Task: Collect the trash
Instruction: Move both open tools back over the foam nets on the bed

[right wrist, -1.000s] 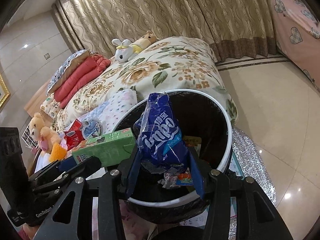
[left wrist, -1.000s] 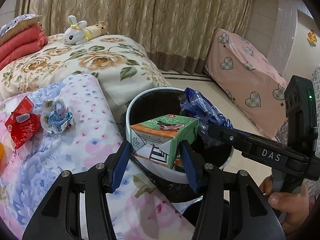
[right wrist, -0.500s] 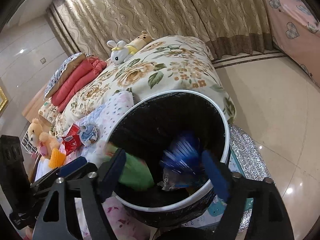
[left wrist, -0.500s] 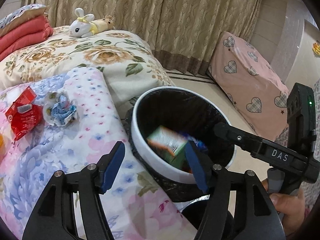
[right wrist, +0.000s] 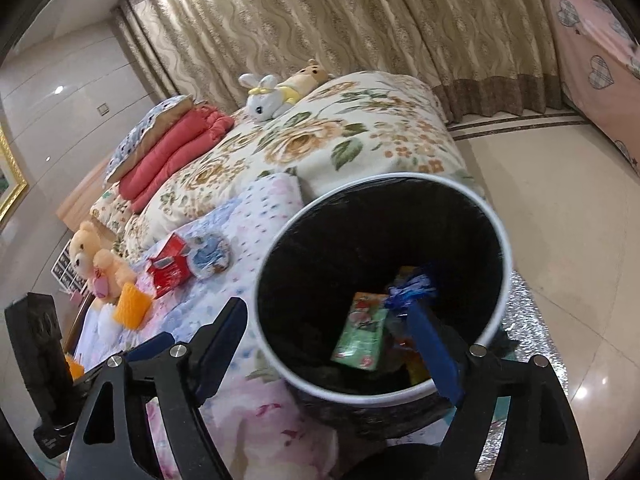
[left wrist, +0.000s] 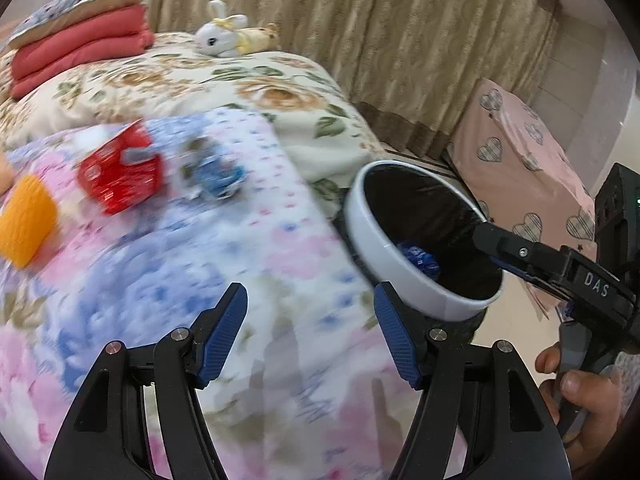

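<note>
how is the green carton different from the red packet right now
The green carton lies inside the trash bin; the red packet is on the floral blanket. The carton looks flat and boxy; the packet is crumpled. Neither is held by a claw.

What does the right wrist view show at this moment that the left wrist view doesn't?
Only the right wrist view looks down into the trash bin, showing the green carton lying at the bottom, and the teddy bear at the bed's far edge. Only the left wrist view shows the hand gripping the right tool. Both show the blue wrapper in the bin, the red packet and small blue wrapper on the blanket, the orange object, and both the left gripper and right gripper open and empty.
</note>
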### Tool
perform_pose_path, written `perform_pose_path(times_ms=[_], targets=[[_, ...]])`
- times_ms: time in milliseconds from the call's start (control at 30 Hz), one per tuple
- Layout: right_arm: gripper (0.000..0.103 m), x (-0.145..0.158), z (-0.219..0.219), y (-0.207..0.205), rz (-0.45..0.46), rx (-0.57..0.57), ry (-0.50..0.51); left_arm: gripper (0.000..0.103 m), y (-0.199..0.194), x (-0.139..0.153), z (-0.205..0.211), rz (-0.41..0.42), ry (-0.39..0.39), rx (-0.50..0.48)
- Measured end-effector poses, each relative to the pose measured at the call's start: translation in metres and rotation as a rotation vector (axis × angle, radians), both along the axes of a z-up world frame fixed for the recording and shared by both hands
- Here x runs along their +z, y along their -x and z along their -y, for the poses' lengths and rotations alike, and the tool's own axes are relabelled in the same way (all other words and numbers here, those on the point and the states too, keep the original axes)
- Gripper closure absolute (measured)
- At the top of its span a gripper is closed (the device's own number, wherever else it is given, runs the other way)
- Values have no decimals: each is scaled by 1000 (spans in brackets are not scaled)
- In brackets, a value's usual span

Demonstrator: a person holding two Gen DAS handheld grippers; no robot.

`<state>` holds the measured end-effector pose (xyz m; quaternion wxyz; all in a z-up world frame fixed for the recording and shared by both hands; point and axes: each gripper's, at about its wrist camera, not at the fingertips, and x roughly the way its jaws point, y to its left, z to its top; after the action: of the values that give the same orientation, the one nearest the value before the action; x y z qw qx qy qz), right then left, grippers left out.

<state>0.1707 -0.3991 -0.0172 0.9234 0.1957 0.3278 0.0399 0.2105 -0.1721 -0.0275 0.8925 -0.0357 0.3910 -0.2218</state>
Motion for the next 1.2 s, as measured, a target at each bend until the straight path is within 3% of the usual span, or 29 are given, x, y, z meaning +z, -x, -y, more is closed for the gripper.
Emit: perform_pose_path(times_ms=[533,1200], targets=[[17,-2,-82,-8,-6,148,-8,35,18,-15,-96,-32,31,176],[17,-16,-159,-23,-45,291,-9,35,32,-24,-177,-47,44,342]])
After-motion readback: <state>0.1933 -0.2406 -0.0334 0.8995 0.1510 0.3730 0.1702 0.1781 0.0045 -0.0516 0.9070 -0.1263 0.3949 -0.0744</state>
